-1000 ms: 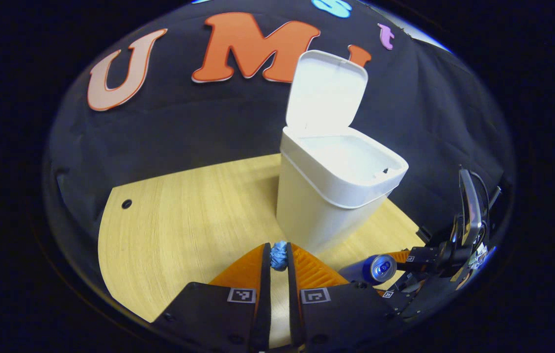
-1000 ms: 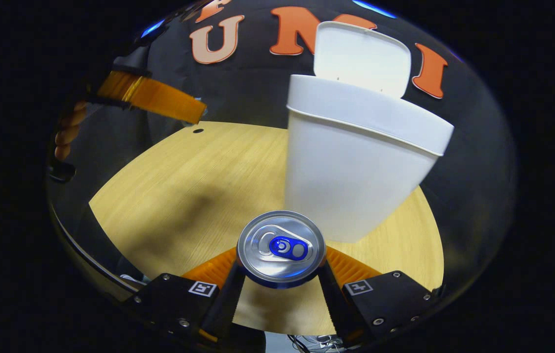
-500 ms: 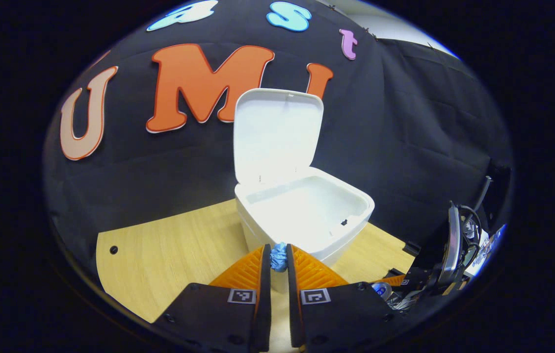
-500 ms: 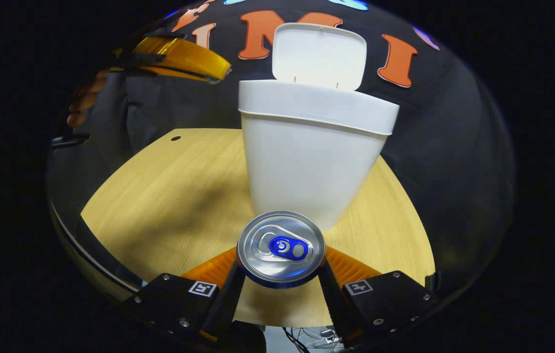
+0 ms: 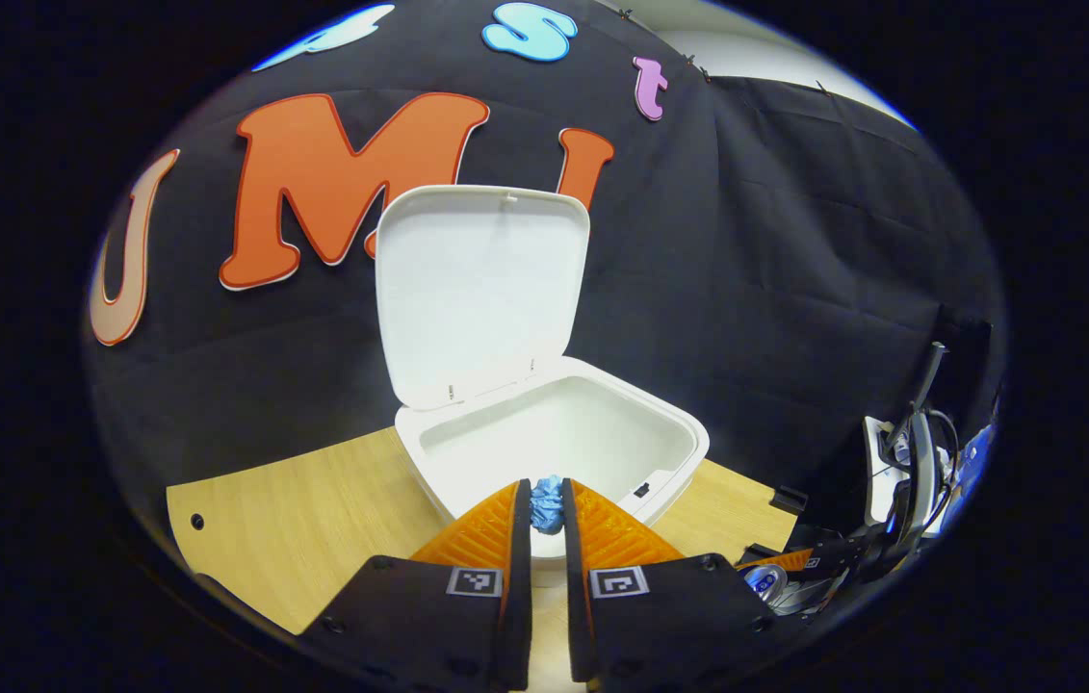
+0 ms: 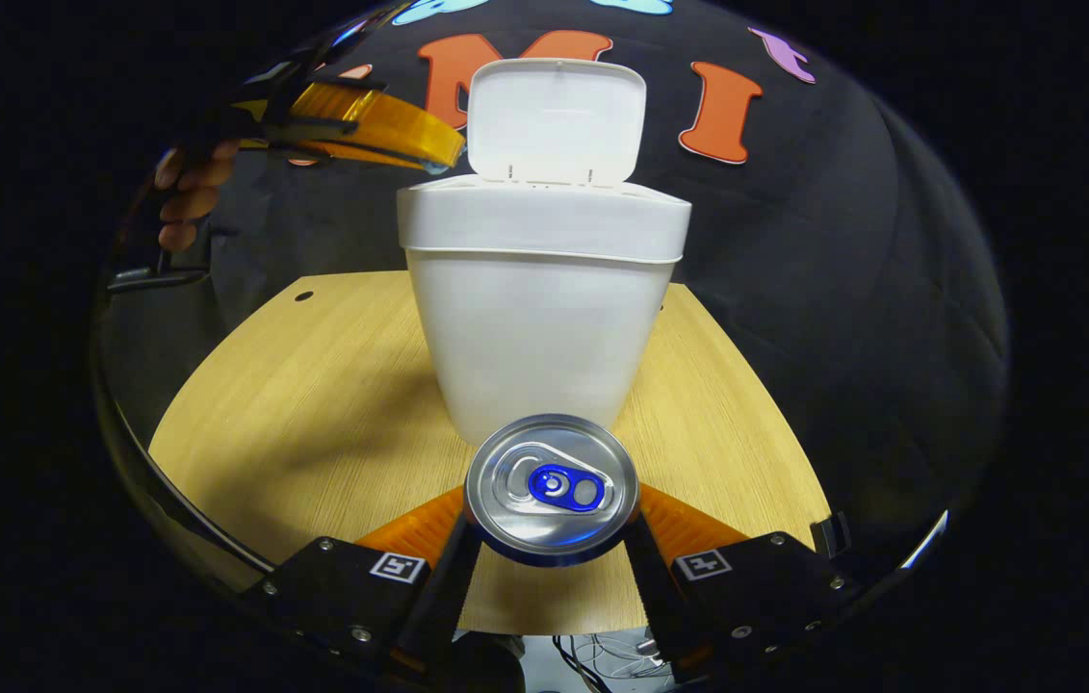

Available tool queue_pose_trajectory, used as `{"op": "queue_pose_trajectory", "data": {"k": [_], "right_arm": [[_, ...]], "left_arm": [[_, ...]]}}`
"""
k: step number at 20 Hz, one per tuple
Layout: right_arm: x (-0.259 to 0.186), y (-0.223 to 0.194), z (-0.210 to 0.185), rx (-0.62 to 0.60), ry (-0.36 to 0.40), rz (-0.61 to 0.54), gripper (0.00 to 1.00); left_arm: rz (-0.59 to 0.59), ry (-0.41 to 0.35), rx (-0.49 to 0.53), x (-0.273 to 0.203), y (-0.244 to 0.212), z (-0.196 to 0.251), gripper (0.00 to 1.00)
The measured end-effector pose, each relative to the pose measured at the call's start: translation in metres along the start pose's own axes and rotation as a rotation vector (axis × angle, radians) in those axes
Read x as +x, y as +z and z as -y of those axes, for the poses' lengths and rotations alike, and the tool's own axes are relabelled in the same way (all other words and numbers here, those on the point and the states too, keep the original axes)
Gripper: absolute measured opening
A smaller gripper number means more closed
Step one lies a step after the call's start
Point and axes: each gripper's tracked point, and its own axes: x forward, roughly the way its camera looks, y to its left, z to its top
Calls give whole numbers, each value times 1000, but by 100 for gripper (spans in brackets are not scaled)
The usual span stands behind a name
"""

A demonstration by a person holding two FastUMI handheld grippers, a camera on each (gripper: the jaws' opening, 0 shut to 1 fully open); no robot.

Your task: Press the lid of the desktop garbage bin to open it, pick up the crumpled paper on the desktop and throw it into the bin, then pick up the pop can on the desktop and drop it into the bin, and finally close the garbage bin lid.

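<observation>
- Left gripper view: a small crumpled blue paper ball (image 5: 547, 502) is being pinched between the nearly closed fingers of the left gripper (image 5: 546, 525), over the near rim of the open white plastic bin (image 5: 669, 430). The flat white lid (image 5: 480, 289) is standing upright. The right gripper (image 5: 799, 568) is being cut off at the lower right edge.
- Right gripper view: a silver-topped blue pop can (image 6: 551, 488) is being clamped between the right gripper's fingers, top toward the camera, its body being hidden. The bin is standing on the pale wooden tabletop (image 6: 313, 404), the left gripper hovering beside its rim.
</observation>
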Motion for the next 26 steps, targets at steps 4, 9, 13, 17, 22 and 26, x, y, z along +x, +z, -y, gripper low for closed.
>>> {"op": "queue_pose_trajectory", "data": {"k": [4, 9, 13, 17, 22, 26], "right_arm": [[-2, 11, 17, 30, -36, 18, 79], [-9, 44, 37, 34, -78, 68, 79], [-16, 81, 46, 61, -74, 128, 79], [-26, 120, 60, 34, -90, 196, 79], [-37, 159, 74, -9, -108, 257, 79], [-43, 175, 77, 7, -96, 288, 79]], "left_arm": [[-16, -18, 0, 12, -2, 0, 19], [-28, -11, 29, 17, -7, -4, 22], [-24, -9, 45, 18, -7, -2, 29], [-5, 24, 106, 14, -4, -6, 36], [16, 29, 135, 2, -5, -5, 60], [37, 70, 142, -11, -7, -14, 72]]}}
